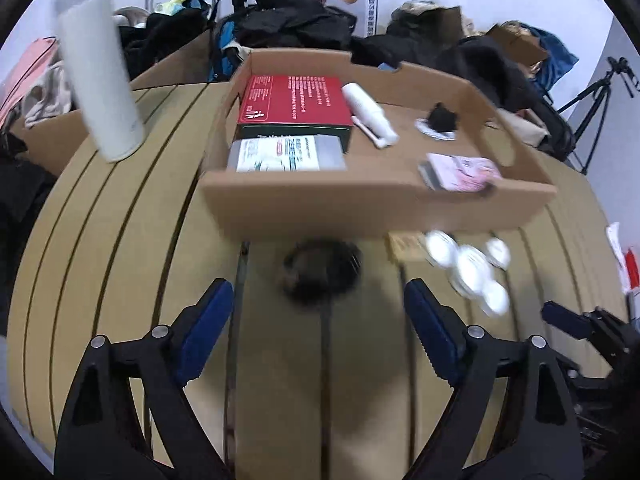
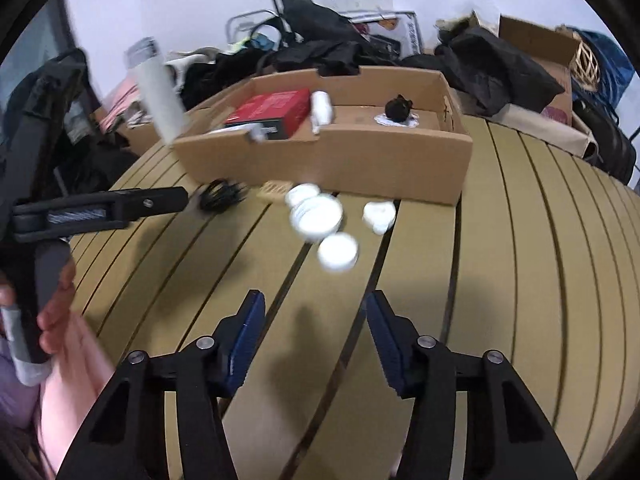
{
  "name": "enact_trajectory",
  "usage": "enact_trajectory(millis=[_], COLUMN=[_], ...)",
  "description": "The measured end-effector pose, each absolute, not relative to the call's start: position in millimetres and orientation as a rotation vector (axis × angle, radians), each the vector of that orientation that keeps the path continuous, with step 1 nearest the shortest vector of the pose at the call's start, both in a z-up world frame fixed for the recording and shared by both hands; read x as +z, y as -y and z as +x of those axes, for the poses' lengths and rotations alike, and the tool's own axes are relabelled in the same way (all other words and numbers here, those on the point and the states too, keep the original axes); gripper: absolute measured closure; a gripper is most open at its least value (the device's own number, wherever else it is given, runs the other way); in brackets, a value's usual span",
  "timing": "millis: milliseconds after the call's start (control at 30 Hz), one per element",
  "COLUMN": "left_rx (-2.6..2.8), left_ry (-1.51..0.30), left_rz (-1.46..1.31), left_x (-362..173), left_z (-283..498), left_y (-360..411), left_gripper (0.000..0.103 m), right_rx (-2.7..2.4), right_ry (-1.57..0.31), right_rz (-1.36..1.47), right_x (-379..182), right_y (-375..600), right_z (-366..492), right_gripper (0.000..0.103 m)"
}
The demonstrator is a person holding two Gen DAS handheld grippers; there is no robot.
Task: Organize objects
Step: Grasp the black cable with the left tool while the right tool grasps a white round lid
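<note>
Both claws hang over a slatted tan desk [image 1: 120, 240], each with bare slats under its fingers. The left claw [image 1: 318, 308] stands wide with nothing between its blue pads; the right claw [image 2: 316, 320] stands narrower, also holding nothing.

Just ahead of the left claw lies a blurred black round object [image 1: 320, 270], close to the near wall of a shallow cardboard box [image 1: 360, 204]. Ahead of the right claw sits a cluster of white round containers [image 2: 320, 216], with a small white piece [image 2: 378, 214] beside them, all outside the box.

Inside the box are a red carton [image 1: 296, 98], a grey-and-white pack [image 1: 286, 154], a white tube [image 1: 368, 114], a small black item [image 1: 440, 118] and a pink packet [image 1: 464, 172].

A white bottle [image 1: 100, 80] stands far left of the left claw. Dark clothes and bags [image 1: 288, 12] crowd the desk's far edge.
</note>
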State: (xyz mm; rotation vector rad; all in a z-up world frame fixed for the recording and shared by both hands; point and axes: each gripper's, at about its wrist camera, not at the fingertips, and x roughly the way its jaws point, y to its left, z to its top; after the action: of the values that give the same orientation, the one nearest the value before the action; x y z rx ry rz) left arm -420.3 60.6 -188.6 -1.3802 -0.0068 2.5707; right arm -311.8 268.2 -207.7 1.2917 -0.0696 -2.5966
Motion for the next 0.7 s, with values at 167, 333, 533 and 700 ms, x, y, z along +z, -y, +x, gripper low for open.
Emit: enact_trajectory(millis=[167,333,533,700], left_rx=[2.517,2.504,2.516,2.564], left_ry=[-0.048,-0.119,-0.113,0.117], left_rz=[-1.423,-1.423,-1.418,-1.334], left_x=[-208.4,-217.6,-194.1,-140.4], left_z=[-440.3,-432.9,-396.4,-300.9], left_y=[-65.0,-72.0,-70.8,-40.5], left_gripper=[0.039,0.054,0.054,0.054], right_rx=[-2.597,-2.600,-2.600,-2.604], right_ry=[0.028,0.002,-0.010,-0.017], right_rz=[1.323,1.327,1.293,1.200], right_x=[-224.2,-232.5,-211.9,-166.2], right_y=[-267.0,-263.6,-262.1,-273.0], right_z=[-343.3,-344.4,-324.3,-258.9], right_gripper=[0.058,0.070,0.073,0.073])
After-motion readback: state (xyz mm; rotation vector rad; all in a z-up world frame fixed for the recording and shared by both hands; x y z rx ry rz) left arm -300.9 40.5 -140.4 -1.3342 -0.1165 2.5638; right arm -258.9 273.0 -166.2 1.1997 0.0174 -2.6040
